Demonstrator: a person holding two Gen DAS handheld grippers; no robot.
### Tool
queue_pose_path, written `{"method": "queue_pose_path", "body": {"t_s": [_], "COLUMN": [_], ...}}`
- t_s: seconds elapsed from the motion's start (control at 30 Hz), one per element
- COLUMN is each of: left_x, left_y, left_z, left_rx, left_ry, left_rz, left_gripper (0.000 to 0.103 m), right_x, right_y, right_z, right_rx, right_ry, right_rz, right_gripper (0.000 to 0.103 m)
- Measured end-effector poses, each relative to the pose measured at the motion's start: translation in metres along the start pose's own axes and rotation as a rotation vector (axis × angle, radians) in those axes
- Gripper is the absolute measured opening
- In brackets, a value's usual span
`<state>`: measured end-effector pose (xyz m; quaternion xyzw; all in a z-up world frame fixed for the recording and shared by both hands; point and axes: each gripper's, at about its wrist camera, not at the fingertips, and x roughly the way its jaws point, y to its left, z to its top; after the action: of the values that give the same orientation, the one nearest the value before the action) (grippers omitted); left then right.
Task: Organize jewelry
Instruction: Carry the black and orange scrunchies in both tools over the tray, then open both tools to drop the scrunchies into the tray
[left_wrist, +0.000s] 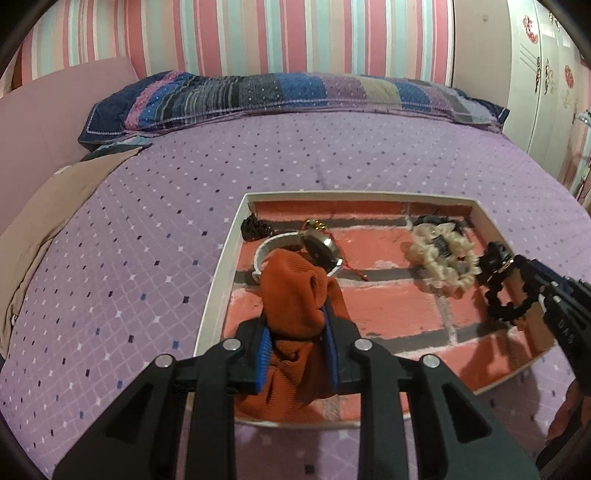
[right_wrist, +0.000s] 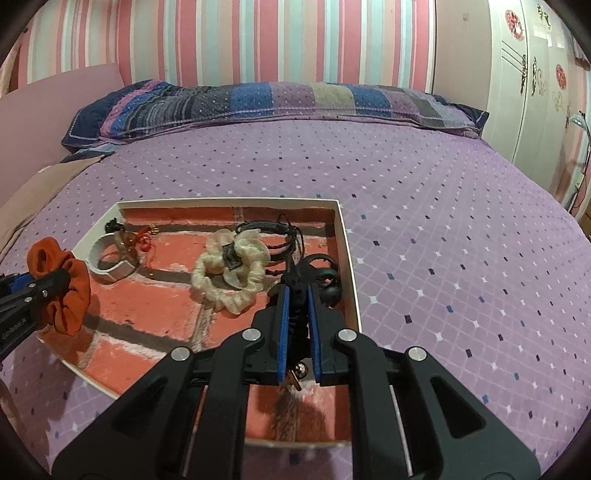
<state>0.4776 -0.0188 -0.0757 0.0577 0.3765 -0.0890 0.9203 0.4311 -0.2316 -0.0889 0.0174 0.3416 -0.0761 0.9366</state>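
A white-walled tray (left_wrist: 218, 280) with a brick-pattern floor lies on the purple bedspread; it also shows in the right wrist view (right_wrist: 349, 258). My left gripper (left_wrist: 295, 314) is shut on an orange scrunchie (left_wrist: 295, 291) and holds it over the tray's left side; it shows in the right wrist view (right_wrist: 62, 291) too. My right gripper (right_wrist: 297, 291) is shut on a black beaded bracelet (right_wrist: 321, 277) over the tray's right side, seen in the left wrist view (left_wrist: 506, 291). A cream scrunchie (left_wrist: 439, 258) (right_wrist: 232, 273), a white bangle (right_wrist: 110, 262) and black cords (right_wrist: 273, 232) lie in the tray.
A small dark knotted piece (left_wrist: 255, 227) and a gold-and-red trinket (left_wrist: 316, 225) sit at the tray's far left. A patchwork pillow (left_wrist: 288, 98) lies at the bed's head against the striped wall. A beige cloth (left_wrist: 48, 218) lies at the left. A white wardrobe (right_wrist: 532, 92) stands right.
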Motion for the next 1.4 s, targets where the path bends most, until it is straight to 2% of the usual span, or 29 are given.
{"method": "queue_pose_path", "body": {"t_s": [0.33, 0.6, 0.63, 0.77, 1.0, 1.07, 1.1, 1.13, 1.27, 1.4], "left_x": [0.039, 0.048, 0.048, 0.044, 0.026, 0.017, 0.012, 0.007, -0.013, -0.039], "left_y": [-0.001, -0.003, -0.002, 0.0, 0.003, 0.006, 0.007, 0.008, 0.016, 0.024], "left_z": [0.005, 0.007, 0.007, 0.007, 0.005, 0.003, 0.002, 0.001, -0.003, -0.014], "left_rx": [0.018, 0.038, 0.034, 0.03, 0.023, 0.024, 0.022, 0.022, 0.008, 0.013], "left_ry": [0.041, 0.045, 0.046, 0.042, 0.042, 0.03, 0.016, 0.005, -0.003, -0.023], "left_rz": [-0.012, -0.016, -0.019, -0.023, -0.051, -0.047, -0.042, -0.041, -0.062, -0.044], "left_gripper": [0.028, 0.034, 0.035, 0.04, 0.043, 0.057, 0.063, 0.065, 0.065, 0.068], "right_x": [0.036, 0.056, 0.056, 0.051, 0.03, 0.02, 0.016, 0.01, -0.022, -0.05], "right_y": [0.002, 0.006, 0.006, 0.005, 0.002, 0.002, 0.004, 0.004, 0.005, 0.004], "right_z": [0.002, 0.002, 0.002, 0.003, 0.007, 0.008, 0.009, 0.008, 0.004, -0.005], "right_rx": [-0.015, -0.035, -0.033, -0.037, -0.013, -0.013, -0.016, -0.021, -0.042, -0.039], "right_ry": [0.063, 0.133, 0.133, 0.124, 0.116, 0.112, 0.106, 0.096, 0.04, 0.013], "right_rz": [-0.025, -0.033, -0.033, -0.005, 0.076, 0.102, 0.099, 0.095, 0.075, 0.07], "right_gripper": [0.011, 0.011, 0.014, 0.042, 0.069, 0.078, 0.08, 0.084, 0.097, 0.099]}}
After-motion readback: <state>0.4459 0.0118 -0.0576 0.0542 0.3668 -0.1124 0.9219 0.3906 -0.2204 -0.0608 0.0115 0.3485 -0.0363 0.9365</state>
